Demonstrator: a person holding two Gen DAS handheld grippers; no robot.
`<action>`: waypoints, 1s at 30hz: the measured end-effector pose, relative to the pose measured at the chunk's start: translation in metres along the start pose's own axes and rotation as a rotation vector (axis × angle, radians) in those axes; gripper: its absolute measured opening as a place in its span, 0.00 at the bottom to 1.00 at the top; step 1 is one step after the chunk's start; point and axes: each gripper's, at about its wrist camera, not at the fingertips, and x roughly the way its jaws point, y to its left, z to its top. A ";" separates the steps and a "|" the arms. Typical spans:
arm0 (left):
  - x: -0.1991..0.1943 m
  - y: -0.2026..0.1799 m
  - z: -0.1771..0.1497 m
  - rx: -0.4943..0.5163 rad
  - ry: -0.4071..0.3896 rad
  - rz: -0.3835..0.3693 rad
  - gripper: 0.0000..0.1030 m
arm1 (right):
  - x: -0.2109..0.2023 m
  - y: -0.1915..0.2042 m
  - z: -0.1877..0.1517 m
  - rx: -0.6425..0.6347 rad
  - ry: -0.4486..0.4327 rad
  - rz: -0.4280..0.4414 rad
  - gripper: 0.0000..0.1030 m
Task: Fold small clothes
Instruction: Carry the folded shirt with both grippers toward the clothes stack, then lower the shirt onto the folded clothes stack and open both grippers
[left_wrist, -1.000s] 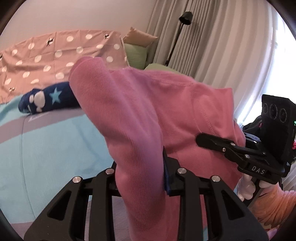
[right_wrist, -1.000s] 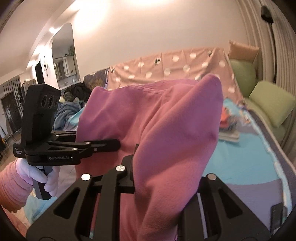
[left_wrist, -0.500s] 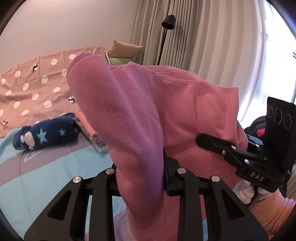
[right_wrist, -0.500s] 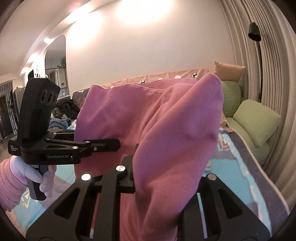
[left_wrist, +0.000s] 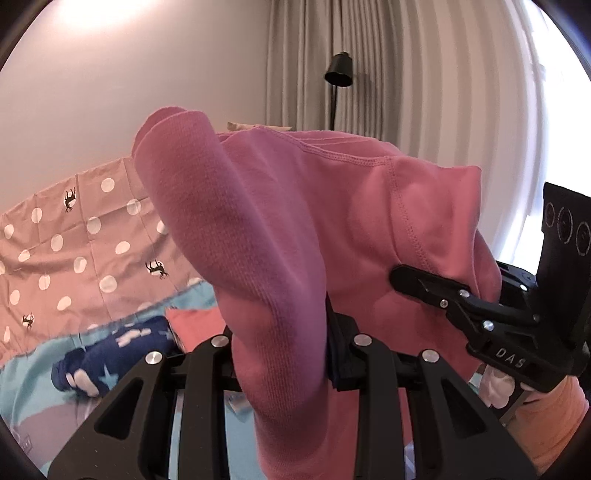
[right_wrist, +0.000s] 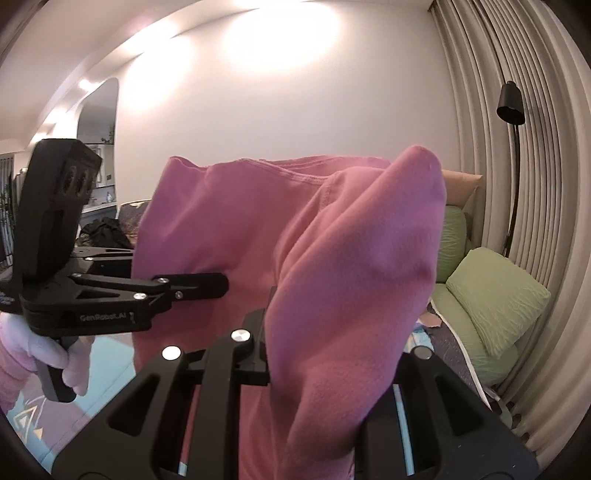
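I am pinching the pink garment (left_wrist: 332, 229) in both grippers, left gripper (left_wrist: 280, 354) and right gripper (right_wrist: 314, 343) each clamping an edge, so it is hanging spread between them above the bed (left_wrist: 33, 376); beyond lie a rolled navy cloth (left_wrist: 110, 354) and curtains (right_wrist: 517, 74).

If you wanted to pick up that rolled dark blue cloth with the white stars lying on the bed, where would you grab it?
Judging by its pose, take the rolled dark blue star-print cloth across its middle, coming down from above. It lies like a soft log on the turquoise bed cover, so fingers on its two long sides would pinch the whole roll without unrolling it. Its right end lies against a folded coral garment, so that side is tighter.
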 end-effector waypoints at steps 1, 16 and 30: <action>0.007 0.004 0.007 0.001 0.001 0.011 0.28 | 0.010 -0.004 0.005 0.006 0.004 -0.005 0.17; 0.103 0.047 0.049 0.048 0.048 0.089 0.28 | 0.142 -0.055 0.016 0.064 0.083 -0.047 0.17; 0.252 0.170 -0.064 -0.141 0.331 0.371 0.54 | 0.314 -0.089 -0.111 0.168 0.391 -0.293 0.50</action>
